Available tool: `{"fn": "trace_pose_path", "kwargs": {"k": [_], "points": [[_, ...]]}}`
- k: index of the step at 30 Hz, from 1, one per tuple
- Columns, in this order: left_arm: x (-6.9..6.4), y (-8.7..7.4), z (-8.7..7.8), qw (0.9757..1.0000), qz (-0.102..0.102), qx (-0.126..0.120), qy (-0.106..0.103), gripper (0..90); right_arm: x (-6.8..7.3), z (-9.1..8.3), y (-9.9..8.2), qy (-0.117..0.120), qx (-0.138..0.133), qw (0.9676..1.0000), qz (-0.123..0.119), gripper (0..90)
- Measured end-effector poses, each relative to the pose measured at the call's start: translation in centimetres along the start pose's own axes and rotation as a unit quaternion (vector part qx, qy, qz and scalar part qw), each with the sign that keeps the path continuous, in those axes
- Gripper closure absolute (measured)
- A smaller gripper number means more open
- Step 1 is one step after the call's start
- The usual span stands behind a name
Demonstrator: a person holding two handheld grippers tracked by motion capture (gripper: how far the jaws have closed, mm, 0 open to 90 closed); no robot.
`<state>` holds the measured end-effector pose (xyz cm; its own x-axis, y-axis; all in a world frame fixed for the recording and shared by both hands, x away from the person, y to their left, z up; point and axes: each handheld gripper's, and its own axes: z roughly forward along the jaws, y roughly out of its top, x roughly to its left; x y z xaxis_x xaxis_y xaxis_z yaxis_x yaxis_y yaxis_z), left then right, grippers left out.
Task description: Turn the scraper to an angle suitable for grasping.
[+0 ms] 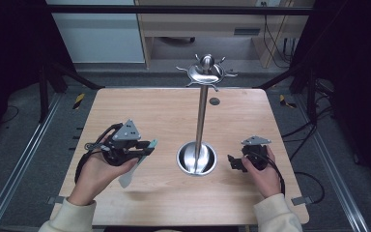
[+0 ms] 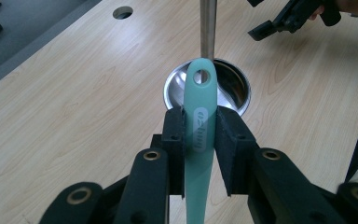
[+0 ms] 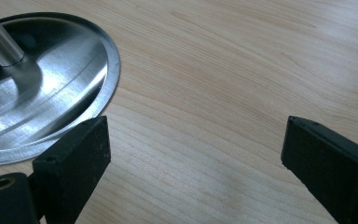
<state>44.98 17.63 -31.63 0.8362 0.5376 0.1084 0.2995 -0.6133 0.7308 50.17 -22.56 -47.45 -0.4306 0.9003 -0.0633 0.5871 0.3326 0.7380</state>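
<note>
Left gripper (image 2: 200, 135) pinches the mint spatula (image 2: 199, 126) by its handle, left of the steel stand (image 1: 201, 116), bare table (image 1: 164, 111) around it. Right gripper (image 3: 193, 154) sits spread wide beside the stand's dish-shaped base (image 3: 51, 93), nothing in that dish.

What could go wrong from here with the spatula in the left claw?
1. The left claw pinches the teal spatula on its narrow handle, with the long blade end hanging below the grip; it may pivot or slip when lifted.
2. The hooks sit high atop the stand's pole, and the handle's hanging hole is small, so it could miss a hook.
3. Bumping the pole could rock the stand on its base; the open right claw isn't bracing it.
</note>
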Motion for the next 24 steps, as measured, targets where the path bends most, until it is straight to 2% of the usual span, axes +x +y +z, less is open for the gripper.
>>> {"fn": "trace_pose_path", "kwargs": {"k": [3, 5, 18, 24], "points": [[-0.1, 0.1, -0.1, 1.0, 0.003, -0.001, 0.0, 74.0, 0.0, 0.0, 0.0, 0.0, 0.0, 1.0, 0.001, 8.4], [-0.3, 0.2, -0.2, 0.9999, 0.0, -0.011, -0.001, 74.0, 0.0, 0.0, 0.0, 0.0, 0.0, 1.0, 0.001, 8.4], [-0.8, 1.0, -0.4, 0.9993, 0.006, -0.037, -0.002, 74.0, 0.0, 0.0, 0.0, 0.0, 0.0, 1.0, 0.0, 8.4], [-1.0, 1.6, -0.7, 0.9978, -0.005, -0.065, 0.009, 73.9, 0.0, 0.0, 0.0, 0.001, -0.001, 1.0, 0.002, 8.4]]}}
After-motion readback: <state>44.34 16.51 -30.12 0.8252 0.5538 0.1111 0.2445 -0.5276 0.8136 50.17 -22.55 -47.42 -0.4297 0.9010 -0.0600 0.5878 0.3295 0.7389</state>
